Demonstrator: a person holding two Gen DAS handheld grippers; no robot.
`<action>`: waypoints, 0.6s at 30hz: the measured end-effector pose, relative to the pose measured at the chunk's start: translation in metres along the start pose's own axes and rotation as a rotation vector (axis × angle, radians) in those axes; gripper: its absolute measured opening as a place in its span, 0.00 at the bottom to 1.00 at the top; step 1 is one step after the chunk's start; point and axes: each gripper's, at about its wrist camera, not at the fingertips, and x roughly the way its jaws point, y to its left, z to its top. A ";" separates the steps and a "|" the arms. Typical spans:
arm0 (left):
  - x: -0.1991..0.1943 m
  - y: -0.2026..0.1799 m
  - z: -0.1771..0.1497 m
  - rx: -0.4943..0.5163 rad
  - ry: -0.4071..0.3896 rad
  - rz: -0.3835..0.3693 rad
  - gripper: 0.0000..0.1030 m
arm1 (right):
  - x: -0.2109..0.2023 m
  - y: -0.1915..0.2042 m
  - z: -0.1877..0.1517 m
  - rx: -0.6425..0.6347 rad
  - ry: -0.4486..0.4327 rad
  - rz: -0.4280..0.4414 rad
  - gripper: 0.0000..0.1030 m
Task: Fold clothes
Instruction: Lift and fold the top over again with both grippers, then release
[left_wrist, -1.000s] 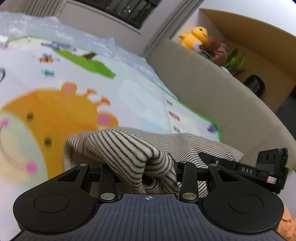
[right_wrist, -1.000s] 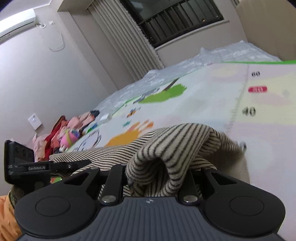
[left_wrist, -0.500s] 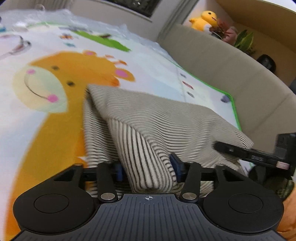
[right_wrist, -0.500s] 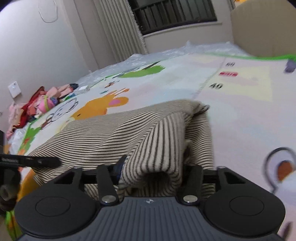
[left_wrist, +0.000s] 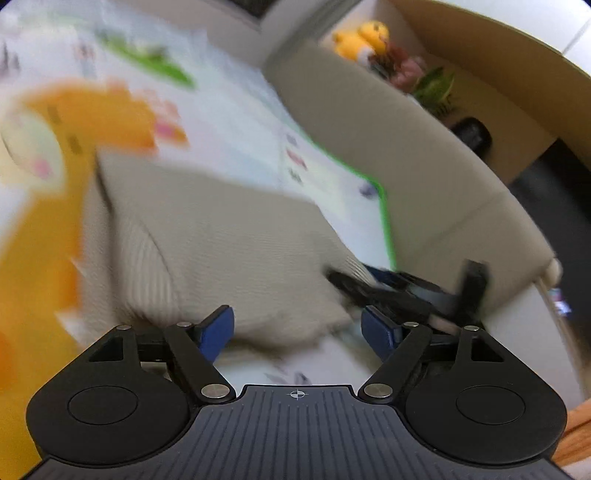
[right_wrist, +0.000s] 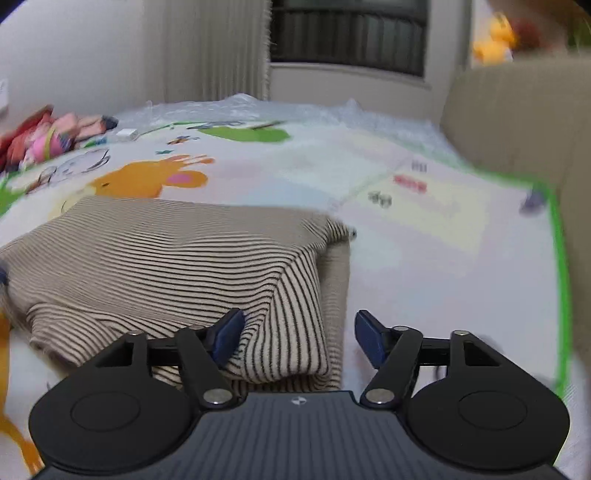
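The left gripper (left_wrist: 297, 332) has its blue pads (left_wrist: 218, 334) spread wide and its jaws are opening; the near edge of the striped garment (left_wrist: 229, 251) lies between and just beyond them, but neither pad presses on it. The right gripper (right_wrist: 299, 339) is likewise parted and opening: a folded corner of the striped garment (right_wrist: 177, 266) sits in the gap, close against the pad at nine o'clock, while the pad at three o'clock stands clear of the cloth.

The garment, beige with dark stripes, lies folded flat on the play mat (right_wrist: 424, 236), one layer doubled over another. In the left wrist view, which is heavily blurred, the right gripper (left_wrist: 399, 291) shows at three o'clock at the garment's far corner. An orange cartoon animal (right_wrist: 147, 181) is printed on the mat at eleven o'clock of the garment in the right wrist view. A beige padded headboard (left_wrist: 406, 162) rises past the mat's green border, with a yellow plush toy (left_wrist: 362, 38) on a ledge at one o'clock. A heap of pink and red clothes (right_wrist: 44, 136) lies at ten o'clock in the right wrist view.
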 end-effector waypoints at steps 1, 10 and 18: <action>0.008 0.004 -0.002 -0.023 0.021 0.009 0.79 | 0.004 -0.009 -0.003 0.064 0.009 0.025 0.68; 0.034 0.036 0.024 -0.111 0.001 0.106 0.68 | -0.026 0.011 -0.027 0.113 0.017 0.168 0.50; 0.033 0.059 0.060 -0.122 -0.116 0.250 0.70 | -0.040 0.086 -0.048 -0.030 0.078 0.333 0.54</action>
